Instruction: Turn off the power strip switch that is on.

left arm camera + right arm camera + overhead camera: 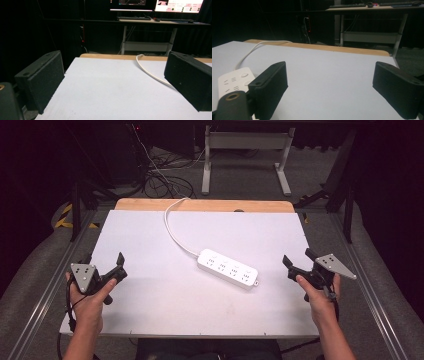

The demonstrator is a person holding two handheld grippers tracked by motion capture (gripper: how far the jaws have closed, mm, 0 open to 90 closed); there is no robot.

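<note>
My left gripper (106, 261) sits at the near left corner of the white table top (150, 310), held in my left hand (91, 300), with its jaws spread wide and nothing between them; in the left gripper view (113, 82) the two black jaws stand well apart over bare white surface. My right gripper (299, 260) sits at the right edge of the table, held in my right hand (316, 297), jaws likewise wide apart and empty, as the right gripper view (329, 87) confirms. A white power strip (228, 268) lies flat near the middle of the table, between the two grippers and touching neither, set at a slant with its far end toward the left. Its white cable (172, 227) runs from that far end in a curve to the back edge and drops over the wooden rim (205, 205). In the left gripper view the cable (150, 72) passes just beside my right-hand jaw; in the right gripper view the strip (233, 80) lies partly behind my left-hand jaw. Beyond the table stand a white desk frame (245, 155) and a tangle of floor cables (162, 177). Monitors (178, 5) and a keyboard (133, 18) sit on a desk at the back. Nothing lies between either gripper and the strip.
</note>
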